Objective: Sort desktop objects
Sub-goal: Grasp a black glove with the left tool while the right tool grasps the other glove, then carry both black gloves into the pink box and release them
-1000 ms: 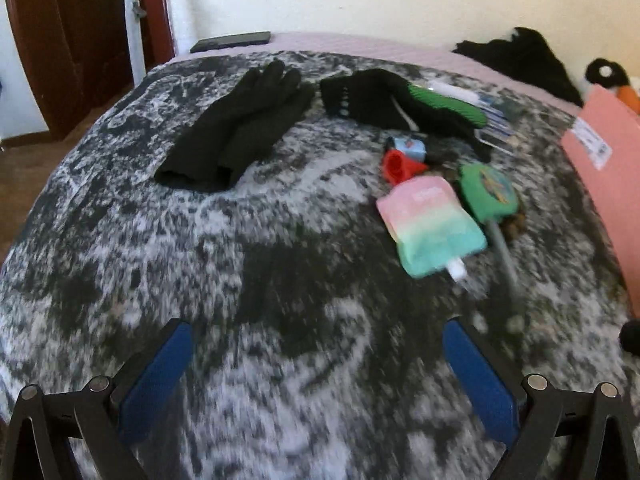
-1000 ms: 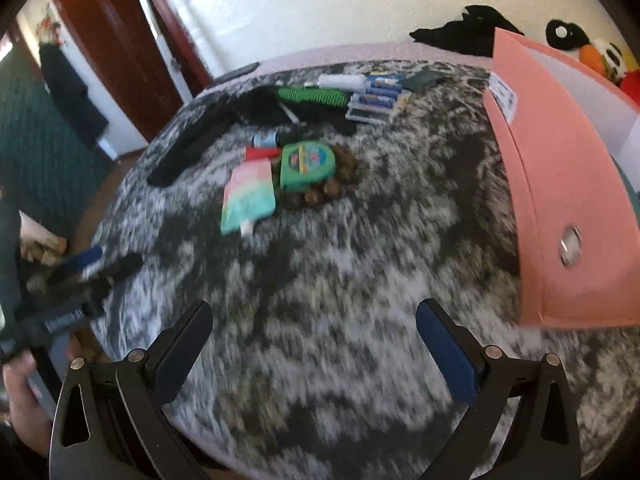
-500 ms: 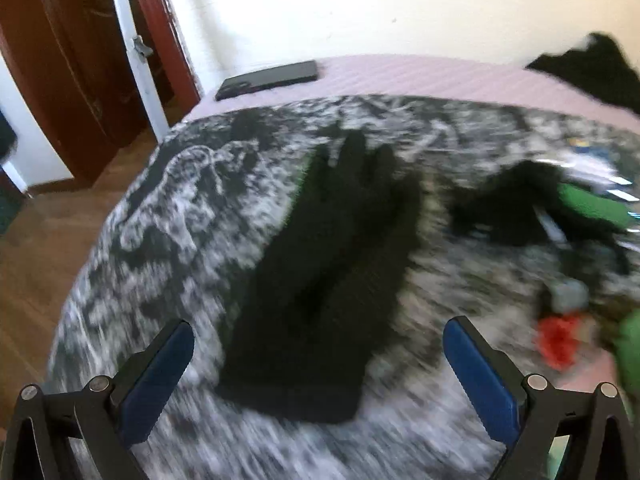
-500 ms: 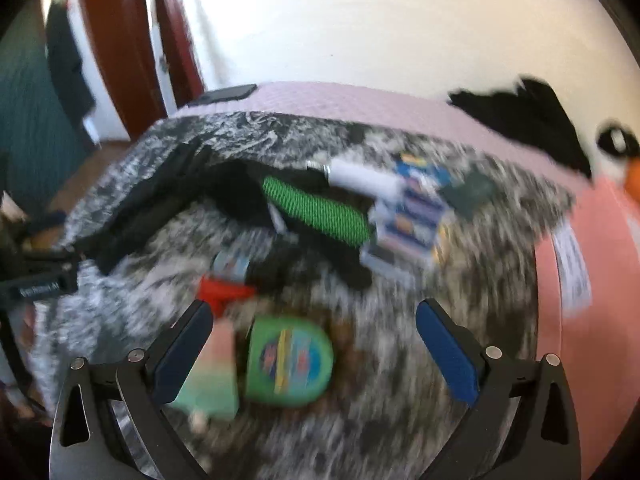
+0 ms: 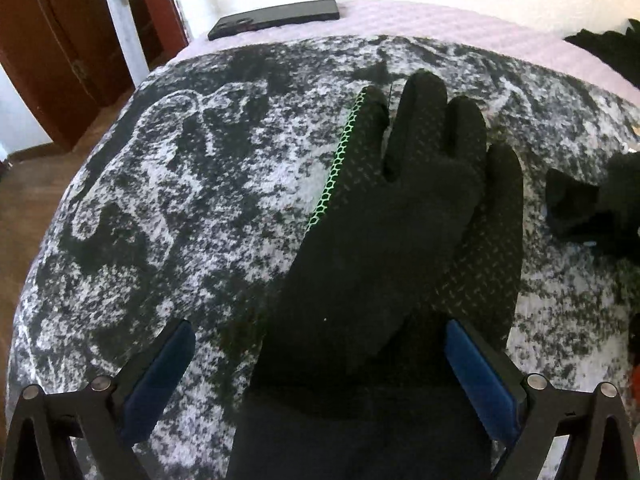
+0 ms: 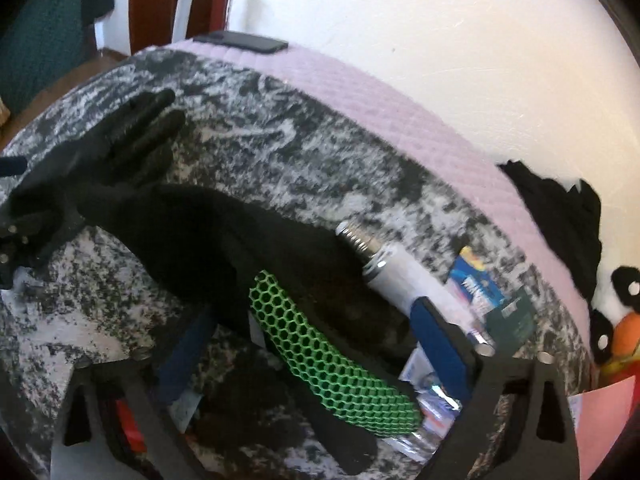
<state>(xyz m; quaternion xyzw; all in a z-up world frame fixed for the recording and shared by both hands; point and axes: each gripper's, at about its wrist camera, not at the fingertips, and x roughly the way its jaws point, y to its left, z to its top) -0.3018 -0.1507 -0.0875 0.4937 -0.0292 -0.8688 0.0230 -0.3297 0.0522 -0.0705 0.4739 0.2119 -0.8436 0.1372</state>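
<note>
Item: black fleece glove pair (image 5: 384, 248), green honeycomb edging, lying flat on the mottled grey blanket (image 5: 180, 200); I am holding the left gripper (image 5: 320, 376) spread astride its cuff. Right gripper (image 6: 312, 344) (jaws apart) is hovering over a green-mesh glove (image 6: 332, 360) beside a white screw-base bulb (image 6: 384, 268).

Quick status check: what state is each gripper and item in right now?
Left gripper: open, straddling the black gloves, which lie flat.
Right gripper: open, over the green-mesh glove, which lies flat.
Light bulb: lying on its side.
Phone: lying flat, screen dark.
</note>
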